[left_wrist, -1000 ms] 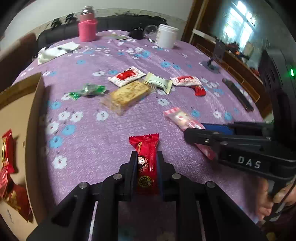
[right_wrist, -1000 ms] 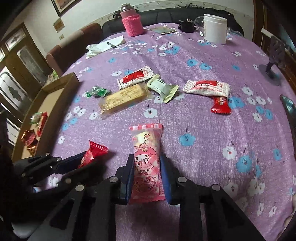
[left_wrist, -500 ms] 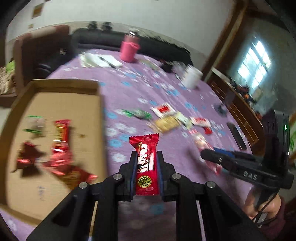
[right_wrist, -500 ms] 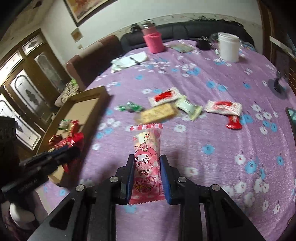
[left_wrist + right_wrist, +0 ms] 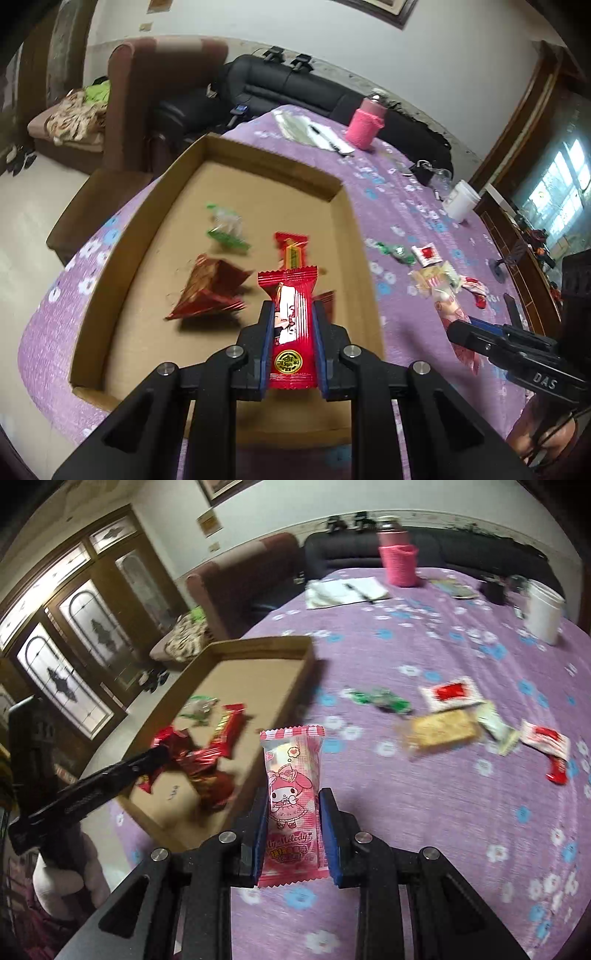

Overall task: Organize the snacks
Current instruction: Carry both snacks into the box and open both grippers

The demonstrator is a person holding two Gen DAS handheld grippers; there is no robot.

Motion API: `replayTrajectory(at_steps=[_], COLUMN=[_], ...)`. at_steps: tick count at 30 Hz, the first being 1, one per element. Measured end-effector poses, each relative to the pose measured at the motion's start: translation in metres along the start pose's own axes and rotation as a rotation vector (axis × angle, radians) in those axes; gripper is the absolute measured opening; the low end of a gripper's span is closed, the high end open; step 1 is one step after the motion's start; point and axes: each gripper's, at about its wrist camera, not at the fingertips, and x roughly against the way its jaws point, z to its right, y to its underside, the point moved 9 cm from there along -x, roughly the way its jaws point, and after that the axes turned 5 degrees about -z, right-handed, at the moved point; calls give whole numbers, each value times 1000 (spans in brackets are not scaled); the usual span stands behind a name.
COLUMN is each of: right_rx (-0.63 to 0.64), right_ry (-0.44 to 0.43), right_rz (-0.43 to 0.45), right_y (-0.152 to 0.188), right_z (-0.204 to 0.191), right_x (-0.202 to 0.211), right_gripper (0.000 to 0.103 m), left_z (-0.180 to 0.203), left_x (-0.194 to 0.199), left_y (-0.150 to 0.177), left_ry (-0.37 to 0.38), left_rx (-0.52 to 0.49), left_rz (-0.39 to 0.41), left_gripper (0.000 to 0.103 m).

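Snacks are mid-carry in both hands. The left gripper has its jaws clamped on a red snack packet, long axis pointing forward along the fingers, held above the near part of the cardboard box. The right gripper grips a pink snack packet the same way, over the purple bench just right of the box. My guess: the left hand is nearer and can let go first; the right must cross leftward over the box wall.
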Motion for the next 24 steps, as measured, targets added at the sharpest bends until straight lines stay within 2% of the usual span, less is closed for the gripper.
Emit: replayTrajectory(at_steps=[8, 16, 18, 20, 24], right_rx=[103, 106, 99, 94, 94], right_ry=[-24, 18, 32, 47, 80], right_rz=[-47, -69, -71, -75, -79], right_y=[-11, -31, -36, -42, -53], right_z=[-53, -60, -58, -56, -53], right_x=[-37, -70, -77, -84, -96], right_gripper=[29, 29, 29, 29, 29], left_z=[-19, -30, -28, -26, -24], left_x=[-8, -9, -7, -5, 3], left_y=[7, 8, 7, 6, 2], left_ry=[-33, -17, -8, 5, 17], left_rx=[37, 61, 52, 44, 41], left_rz=[-22, -17, -12, -2, 18], left_gripper=[19, 19, 24, 36, 40])
